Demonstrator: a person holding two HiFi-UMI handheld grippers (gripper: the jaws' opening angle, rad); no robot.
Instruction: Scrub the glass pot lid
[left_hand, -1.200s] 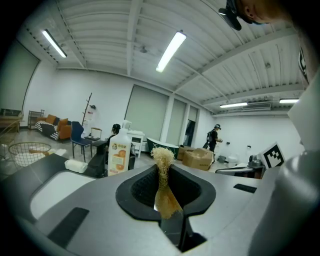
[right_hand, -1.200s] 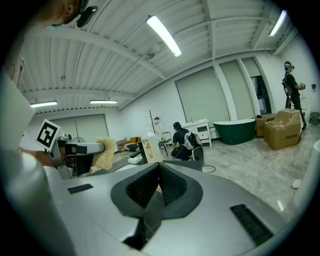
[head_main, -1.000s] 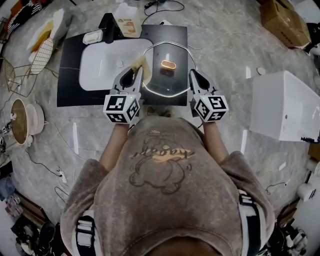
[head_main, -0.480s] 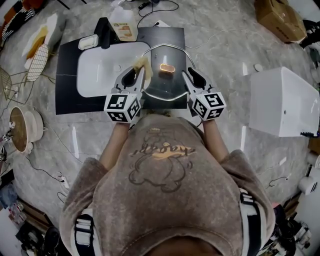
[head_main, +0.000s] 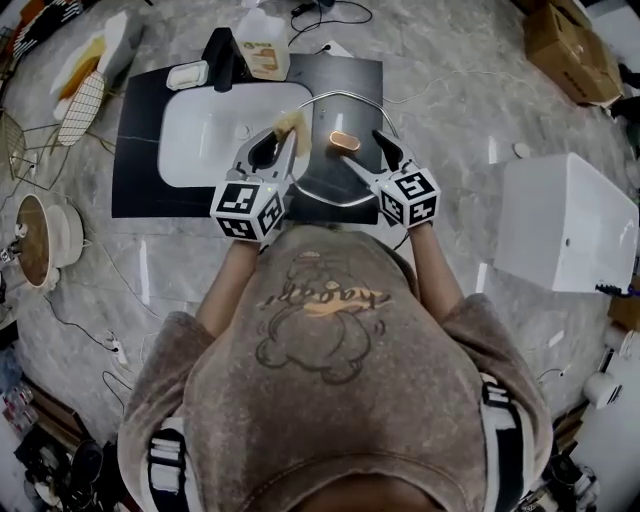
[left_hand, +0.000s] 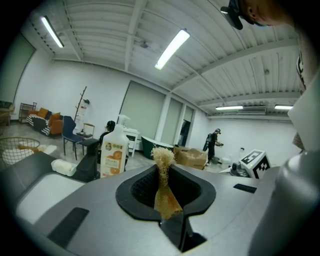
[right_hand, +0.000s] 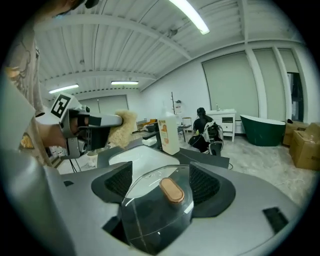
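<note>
**Lid knob-up beside the sink, right jaws spreading around its rim**

The glass pot lid (head_main: 335, 175) lies on the black countertop (head_main: 135, 150), at 3 o'clock from the white sink (head_main: 200, 140). Its dome and copper knob (head_main: 343, 141) face up toward the head camera. The lid is round, so only the oval knob gives a long axis, running roughly from 10 to 4 o'clock in the head view.

The right gripper (head_main: 368, 155) sits at the lid's 4 o'clock edge. Its jaws are opening and stand wide apart, with the near part of the lid between them and the pads not pressing the glass. The left gripper (head_main: 280, 140) is at the lid's 10 o'clock, its jaws pressed together on a tan loofah scrubber (head_main: 287, 122).

Only the right gripper view shows the glass sitting loose between the pads. The left gripper view shows no lid at all, just the pinched loofah strand and a detergent bottle (left_hand: 112, 152) at 10 o'clock. The head view alone shows the whole rim.
</note>
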